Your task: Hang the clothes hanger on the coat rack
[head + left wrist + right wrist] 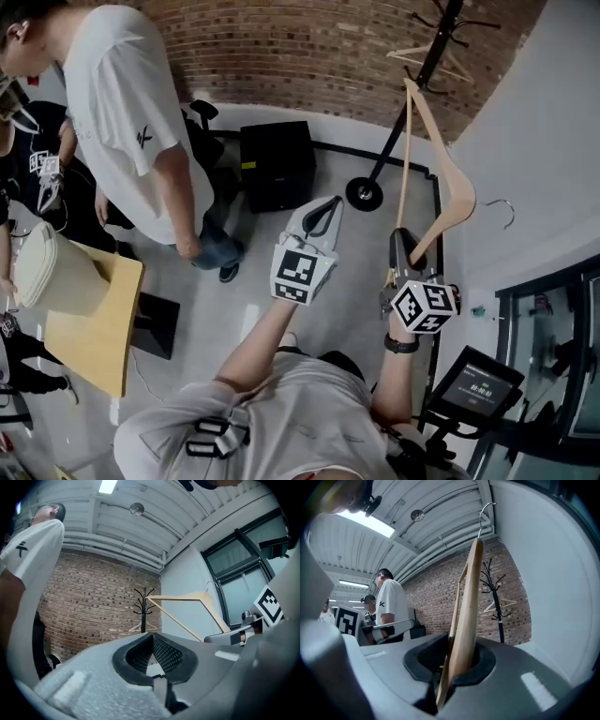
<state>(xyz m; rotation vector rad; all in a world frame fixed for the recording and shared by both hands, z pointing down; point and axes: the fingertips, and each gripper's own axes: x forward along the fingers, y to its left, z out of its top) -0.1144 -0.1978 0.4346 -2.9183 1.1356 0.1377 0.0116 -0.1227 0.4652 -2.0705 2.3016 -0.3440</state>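
A wooden clothes hanger (442, 175) with a metal hook (502, 208) stands up from my right gripper (403, 236), which is shut on one of its arms. In the right gripper view the hanger (468, 611) rises from between the jaws of the right gripper (461, 656). The black coat rack (427, 66) stands ahead by the brick wall, its round base (364, 194) on the floor. Another wooden hanger (424, 54) hangs on it. My left gripper (334, 204) is held out beside the right one, shut and empty. In the left gripper view its jaws (151, 637) meet, with the rack (144, 609) beyond.
A person in a white T-shirt (122, 103) stands at the left by a black box (277, 164). A wooden table (98, 328) with a white bag is at the lower left. A white wall and glass door (553, 328) close off the right.
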